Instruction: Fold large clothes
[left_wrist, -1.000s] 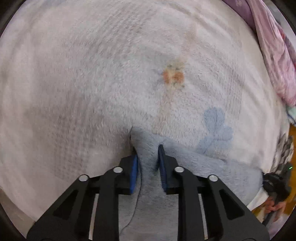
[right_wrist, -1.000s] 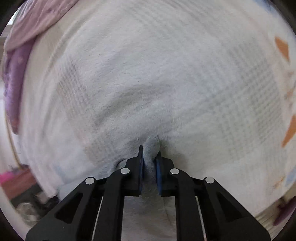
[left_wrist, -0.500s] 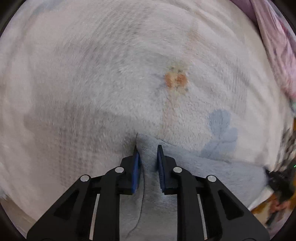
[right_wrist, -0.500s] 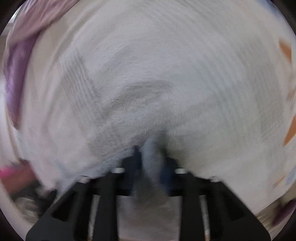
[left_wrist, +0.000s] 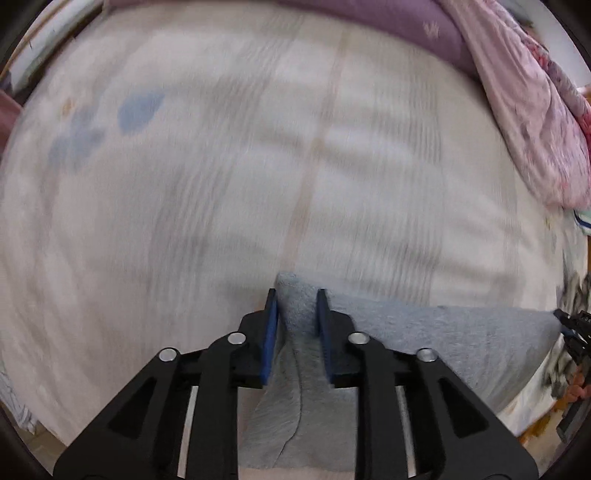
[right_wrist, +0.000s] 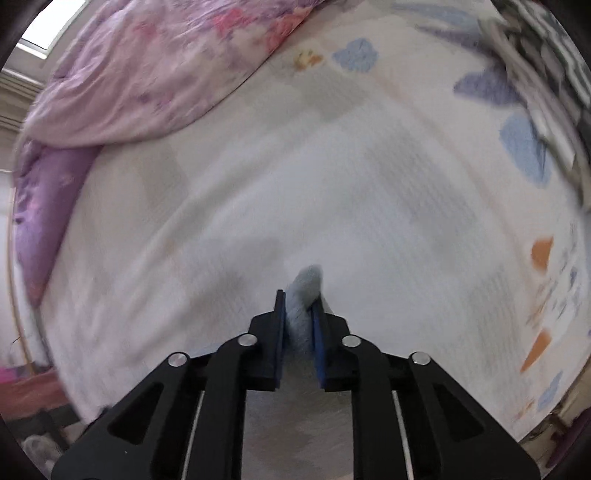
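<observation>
Grippers both gripped our grey garment (left_wrist: 424, 339): the left gripper (left_wrist: 295, 314) and right gripper (right_wrist: 298, 314), jaws just eased wider, above the bedspread (left_wrist: 221, 184).

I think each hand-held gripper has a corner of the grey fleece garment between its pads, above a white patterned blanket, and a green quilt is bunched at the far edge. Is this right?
Not quite: the quilt bunched at the far edge is pink and purple, not green, as the right wrist view shows. The rest holds: the left hand-held gripper and right hand-held gripper each have grey fleece garment between their pads, above the white patterned blanket.
</observation>
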